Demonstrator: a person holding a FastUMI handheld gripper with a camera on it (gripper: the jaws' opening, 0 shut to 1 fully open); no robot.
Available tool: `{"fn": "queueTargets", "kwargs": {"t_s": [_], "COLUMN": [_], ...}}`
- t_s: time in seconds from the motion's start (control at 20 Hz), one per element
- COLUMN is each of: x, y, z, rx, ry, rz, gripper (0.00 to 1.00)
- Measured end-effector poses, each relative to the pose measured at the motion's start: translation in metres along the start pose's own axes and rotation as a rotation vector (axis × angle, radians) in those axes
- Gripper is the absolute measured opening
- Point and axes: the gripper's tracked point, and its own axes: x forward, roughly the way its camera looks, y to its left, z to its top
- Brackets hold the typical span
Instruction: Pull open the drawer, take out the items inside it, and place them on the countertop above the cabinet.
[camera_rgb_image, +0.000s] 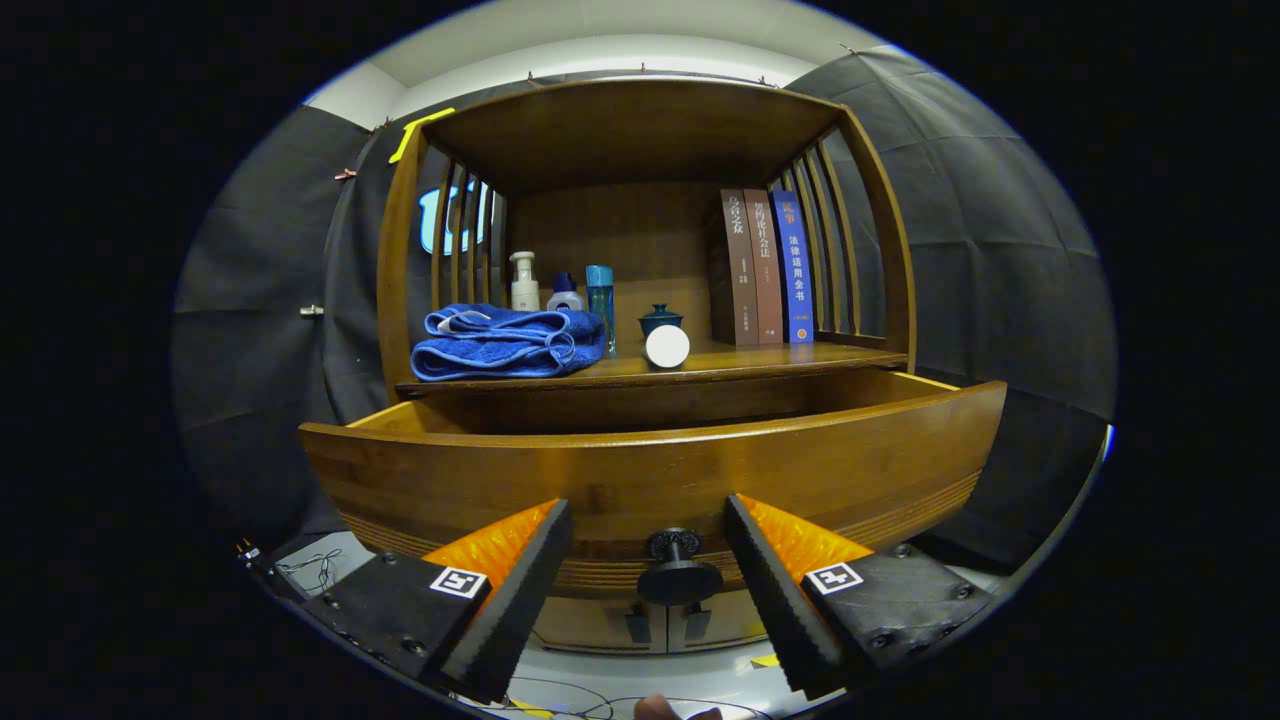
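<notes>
While your gripper (648, 560) stands open, its two fingers (520, 570) spread wide, the knob (678, 570) sits between them with a gap on either side; neither pad touches it. You have the drawer (650, 470) pulled out toward you, its curved front just ahead of the fingertips and filling the space beyond them. From this low angle you cannot see what lies inside it. Above and behind the drawer runs the countertop (760, 362), where a folded blue towel (505, 342) lies to the left, three bottles (563, 290) stand behind it, a white round lid (667, 346) and a dark teacup (661, 319) sit mid-shelf, and three books (768, 266) stand upright to the right.
</notes>
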Motion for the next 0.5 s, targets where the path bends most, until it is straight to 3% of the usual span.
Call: {"fn": "queueTargets", "kwargs": {"t_s": [0.5], "x": [0.077], "y": [0.002], "z": [0.010], "rx": [0.001], "ry": [0.006], "rz": [-0.003], "gripper": [1.00]}}
